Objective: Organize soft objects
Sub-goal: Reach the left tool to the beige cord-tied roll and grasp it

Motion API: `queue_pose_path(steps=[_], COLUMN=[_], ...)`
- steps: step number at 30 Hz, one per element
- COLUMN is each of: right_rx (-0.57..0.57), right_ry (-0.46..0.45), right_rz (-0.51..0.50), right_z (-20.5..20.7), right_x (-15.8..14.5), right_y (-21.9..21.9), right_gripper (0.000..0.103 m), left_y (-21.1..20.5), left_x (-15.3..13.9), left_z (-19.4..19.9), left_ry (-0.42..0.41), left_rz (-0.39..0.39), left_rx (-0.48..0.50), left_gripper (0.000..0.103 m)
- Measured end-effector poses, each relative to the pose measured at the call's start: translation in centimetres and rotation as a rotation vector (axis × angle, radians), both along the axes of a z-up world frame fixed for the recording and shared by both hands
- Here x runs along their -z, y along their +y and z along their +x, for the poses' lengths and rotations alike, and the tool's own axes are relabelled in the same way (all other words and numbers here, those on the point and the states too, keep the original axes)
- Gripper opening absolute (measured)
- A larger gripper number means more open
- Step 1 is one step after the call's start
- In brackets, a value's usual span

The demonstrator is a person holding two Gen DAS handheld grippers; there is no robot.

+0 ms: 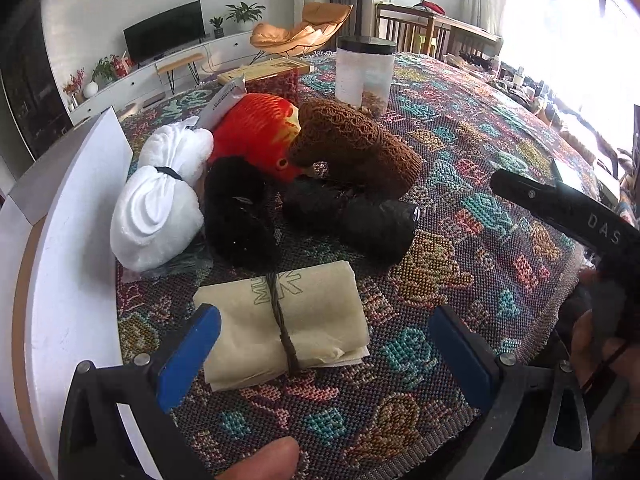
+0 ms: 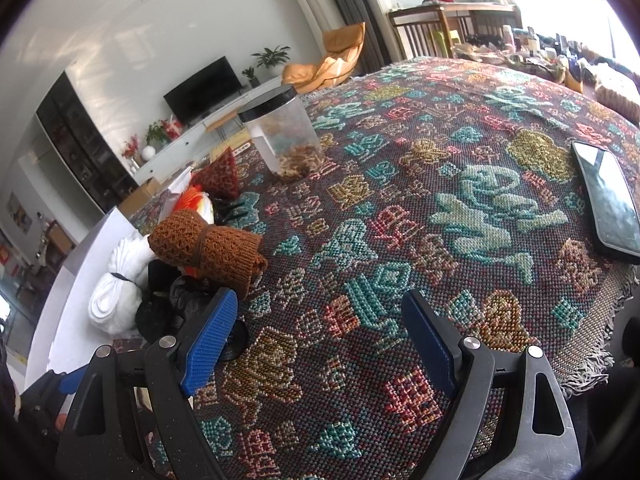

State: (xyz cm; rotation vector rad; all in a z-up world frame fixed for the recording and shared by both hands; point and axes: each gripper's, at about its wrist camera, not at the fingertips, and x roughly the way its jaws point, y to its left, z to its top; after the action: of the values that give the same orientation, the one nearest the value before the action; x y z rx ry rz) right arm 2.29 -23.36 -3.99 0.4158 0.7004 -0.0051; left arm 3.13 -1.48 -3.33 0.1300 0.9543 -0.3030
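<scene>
Low over cloth, left hand-held gripper [image 1: 324,344] agape, straddling beige bundle [image 1: 280,324]

A: The left gripper [image 1: 326,334] has black plastic arms, ribbed blue finger pads [image 1: 188,356] and round silver screws.

B: The right gripper [image 2: 320,340] is built the same; seen from the left wrist, its black body carries white "DAS" lettering.

Bystanders on the patterned cloth
Clear jar [image 2: 282,136], black lid, far ahead of the jaws; dark phone [image 2: 608,200] flat, right of them; white board [image 1: 60,240] left.
</scene>
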Motion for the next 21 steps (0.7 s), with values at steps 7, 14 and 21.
queue_pose_path(steps=[7, 14, 21], right_rx=[0.003, 0.001, -0.053], right_ry=[-0.004, -0.006, 0.016], right_rz=[0.004, 0.010, -0.001], right_z=[-0.1, 0.0, 0.5], right_x=[0.0, 0.0, 0.2], right_y=[-0.2, -0.2, 0.7], right_gripper=[0.086, 0.086, 0.086], left_y=[0.6, 3.9, 5.4], left_x=[2.3, 3.0, 1.9], left_z=[2.4, 0.9, -1.3], left_ry=[0.071, 0.083, 0.141], left_rz=[0.032, 0.102, -0.066], left_rx=[-0.062, -0.132, -0.126], left_gripper=[0.103, 0.103, 0.103])
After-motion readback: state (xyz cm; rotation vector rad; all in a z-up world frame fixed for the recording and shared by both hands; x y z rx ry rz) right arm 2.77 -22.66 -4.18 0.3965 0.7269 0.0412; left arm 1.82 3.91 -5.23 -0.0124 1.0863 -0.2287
